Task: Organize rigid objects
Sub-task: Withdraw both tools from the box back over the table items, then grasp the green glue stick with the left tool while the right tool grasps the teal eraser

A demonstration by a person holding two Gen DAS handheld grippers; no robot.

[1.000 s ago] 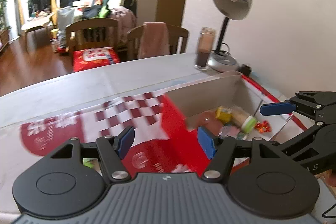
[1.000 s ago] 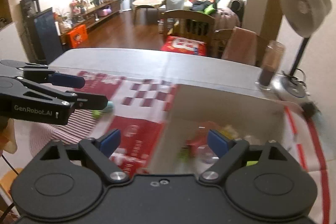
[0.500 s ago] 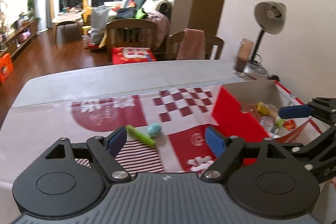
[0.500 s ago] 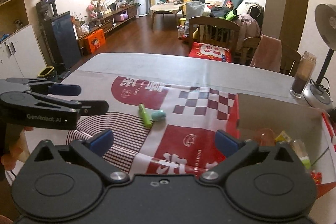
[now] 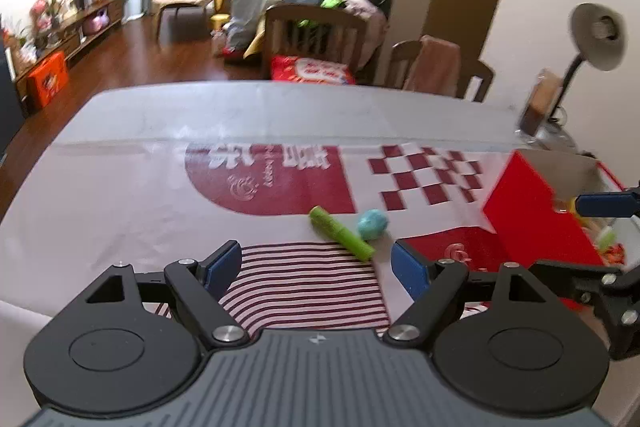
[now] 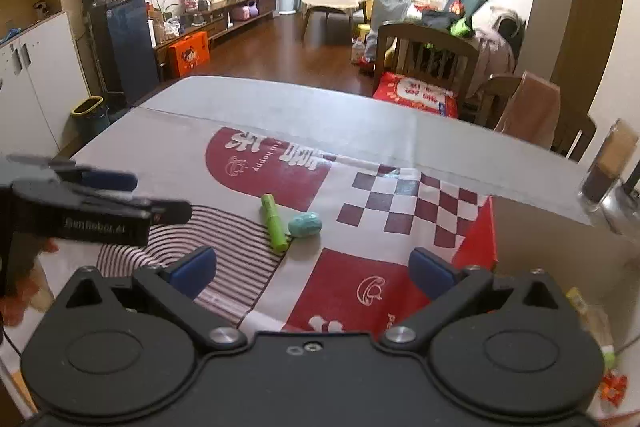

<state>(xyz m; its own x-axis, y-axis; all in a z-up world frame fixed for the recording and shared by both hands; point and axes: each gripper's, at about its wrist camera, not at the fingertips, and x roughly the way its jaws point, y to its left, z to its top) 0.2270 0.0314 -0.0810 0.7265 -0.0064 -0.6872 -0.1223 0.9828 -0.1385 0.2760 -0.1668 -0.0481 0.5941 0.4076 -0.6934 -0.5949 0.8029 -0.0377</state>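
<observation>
Both tools, left tool [image 5: 316, 265] and right tool [image 6: 313, 269], spread empty; we'd pinch the light, stiff green plastic tube [image 5: 341, 233] mid-length, beside the teal egg-shaped pebble [image 5: 372, 224].

Left tool [image 5: 316, 269] open above green tube [image 5: 341, 233], teal egg [image 5: 372, 224].

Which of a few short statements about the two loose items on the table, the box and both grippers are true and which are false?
1. The green stick and the teal egg-shaped object lie side by side on the cloth. True.
2. The left gripper is shut on the green stick. False: it is open and holds nothing.
3. The red box sits right of the two items. True.
4. The right gripper holds the teal object. False: it is open, empty.
5. A lamp stands beyond the box. True.
</observation>
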